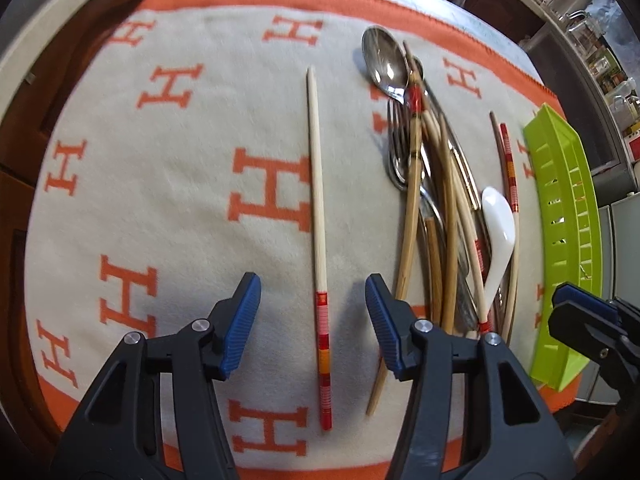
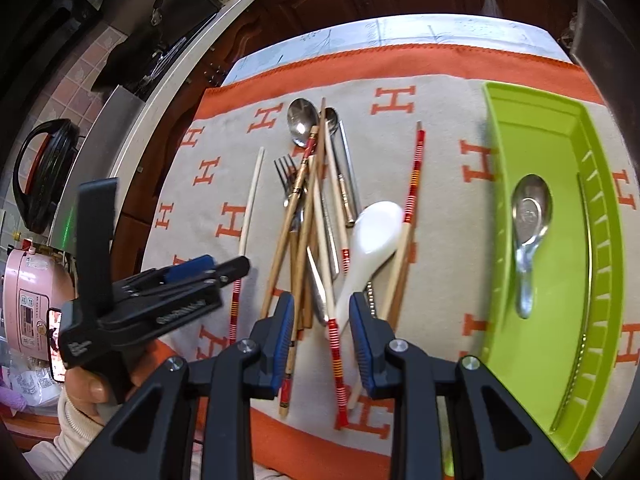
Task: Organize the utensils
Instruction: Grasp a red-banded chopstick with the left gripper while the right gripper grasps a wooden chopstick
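A pile of utensils (image 1: 436,208) lies on a cream and orange cloth (image 1: 180,200): wooden chopsticks, a metal spoon (image 1: 386,60), a fork (image 1: 398,144) and a white ceramic spoon (image 1: 496,236). One chopstick with a red-banded end (image 1: 319,240) lies apart, to the left of the pile. My left gripper (image 1: 313,312) is open, its jaws on either side of that chopstick's banded end. My right gripper (image 2: 319,332) is open above the near end of the pile (image 2: 316,232), by the white spoon (image 2: 372,240). A green tray (image 2: 520,320) at right holds a metal spoon (image 2: 530,232).
The green tray (image 1: 560,240) sits at the cloth's right edge. Another red-banded chopstick (image 2: 414,176) lies between pile and tray. The left gripper (image 2: 192,276) shows in the right wrist view. Kitchen counters with appliances, a pink cooker (image 2: 28,304) and cabinets surround the table.
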Tool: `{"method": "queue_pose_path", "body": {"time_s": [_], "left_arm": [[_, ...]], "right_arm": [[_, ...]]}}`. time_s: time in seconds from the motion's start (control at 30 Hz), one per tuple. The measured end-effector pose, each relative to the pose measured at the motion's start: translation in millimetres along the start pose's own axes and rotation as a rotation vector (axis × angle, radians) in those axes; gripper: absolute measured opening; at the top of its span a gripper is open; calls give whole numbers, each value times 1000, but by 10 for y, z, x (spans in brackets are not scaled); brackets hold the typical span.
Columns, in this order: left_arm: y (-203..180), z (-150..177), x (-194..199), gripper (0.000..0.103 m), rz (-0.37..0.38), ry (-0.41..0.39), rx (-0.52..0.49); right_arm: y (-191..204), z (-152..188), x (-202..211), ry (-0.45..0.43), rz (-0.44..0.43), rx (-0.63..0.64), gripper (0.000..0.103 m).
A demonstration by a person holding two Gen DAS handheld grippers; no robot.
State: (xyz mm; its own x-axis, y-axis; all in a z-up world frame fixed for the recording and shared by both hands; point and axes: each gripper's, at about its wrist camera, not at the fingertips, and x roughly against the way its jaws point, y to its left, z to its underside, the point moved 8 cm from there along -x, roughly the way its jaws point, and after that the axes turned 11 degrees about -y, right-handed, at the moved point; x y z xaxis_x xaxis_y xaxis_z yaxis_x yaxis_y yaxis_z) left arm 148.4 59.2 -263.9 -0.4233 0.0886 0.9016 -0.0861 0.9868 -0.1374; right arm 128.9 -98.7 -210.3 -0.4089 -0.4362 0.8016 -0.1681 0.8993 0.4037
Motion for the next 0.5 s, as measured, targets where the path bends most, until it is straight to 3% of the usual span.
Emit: {"method": "queue_pose_path", "body": {"time_s": [0.07,0.2,0.23,0.43,0.5], "left_arm": [[-22,5,-18,49,-10,-10,-13],[-7,-14,-24,10,-65,-41,-53],[3,-14,-24,5,-54,-44,-47],[154,-2,2,3,74,-33,108],[233,-3,21,3,84,-34,119]], "right_arm": [[49,-2,-32,7,-3,5,28],[129,-19,-104,23,-16,1,28],[144,-21,-122,28,-22,-4,28],[278,-43,-316,72,-65,-59,28],[331,-62,-402,93,-88,-93,28]]}}
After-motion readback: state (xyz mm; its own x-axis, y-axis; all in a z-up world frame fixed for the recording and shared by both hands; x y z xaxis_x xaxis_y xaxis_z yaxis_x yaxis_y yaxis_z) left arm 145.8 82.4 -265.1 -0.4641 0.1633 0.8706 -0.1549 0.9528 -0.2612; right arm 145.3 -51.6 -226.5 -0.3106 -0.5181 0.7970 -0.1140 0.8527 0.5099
